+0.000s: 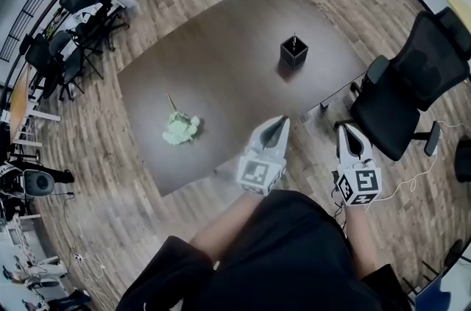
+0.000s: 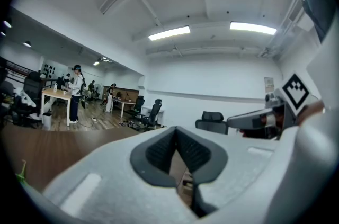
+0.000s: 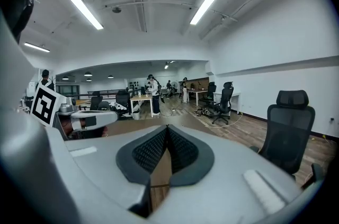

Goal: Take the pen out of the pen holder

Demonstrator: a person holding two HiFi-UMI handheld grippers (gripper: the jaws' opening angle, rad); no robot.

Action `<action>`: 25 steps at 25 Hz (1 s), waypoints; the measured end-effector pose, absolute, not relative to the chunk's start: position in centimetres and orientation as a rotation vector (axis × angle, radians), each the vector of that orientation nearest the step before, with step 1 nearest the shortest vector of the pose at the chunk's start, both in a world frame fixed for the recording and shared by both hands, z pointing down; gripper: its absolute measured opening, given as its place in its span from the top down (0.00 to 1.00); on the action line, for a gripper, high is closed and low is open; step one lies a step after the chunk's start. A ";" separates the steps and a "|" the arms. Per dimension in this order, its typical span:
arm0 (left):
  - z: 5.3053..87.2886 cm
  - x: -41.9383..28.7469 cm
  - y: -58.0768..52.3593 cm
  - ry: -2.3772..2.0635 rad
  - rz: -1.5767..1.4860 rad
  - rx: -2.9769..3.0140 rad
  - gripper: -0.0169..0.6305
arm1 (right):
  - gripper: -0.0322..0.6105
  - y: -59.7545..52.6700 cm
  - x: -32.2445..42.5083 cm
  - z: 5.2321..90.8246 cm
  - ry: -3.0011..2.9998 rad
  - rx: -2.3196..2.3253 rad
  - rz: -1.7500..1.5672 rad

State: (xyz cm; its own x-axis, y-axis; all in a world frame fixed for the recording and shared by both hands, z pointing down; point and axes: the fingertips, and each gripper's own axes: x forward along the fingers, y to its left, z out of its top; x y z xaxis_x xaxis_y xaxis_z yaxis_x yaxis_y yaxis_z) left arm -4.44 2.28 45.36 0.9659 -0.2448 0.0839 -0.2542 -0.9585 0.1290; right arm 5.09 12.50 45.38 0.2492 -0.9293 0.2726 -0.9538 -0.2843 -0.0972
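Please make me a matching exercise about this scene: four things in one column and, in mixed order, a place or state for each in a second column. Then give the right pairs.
Things:
1. pen holder
2. green object
3. office chair
4. left hand-held gripper

Places or states:
A. on the floor, to the right of the table
B. jaws shut, nothing between them
C. standing on the table, with a pen upright in it
D. lying on the table, to the left of the pen holder

Pairs: 1-C; 2-D; 3-A; 4-B
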 end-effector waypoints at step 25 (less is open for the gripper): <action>48.6 -0.6 -11.8 -0.358 0.082 2.897 0.97 | 0.95 -0.6 9.4 48.9 -1.677 2.324 0.486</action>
State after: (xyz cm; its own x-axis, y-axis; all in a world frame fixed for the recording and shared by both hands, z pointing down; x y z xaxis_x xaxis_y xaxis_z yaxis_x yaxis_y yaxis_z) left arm -0.60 -11.83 48.58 0.9688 -0.2339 0.0820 -0.2463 -0.9459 0.2112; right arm 9.43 -0.63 48.91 0.2882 -0.8711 0.3976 -0.9487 -0.3160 -0.0048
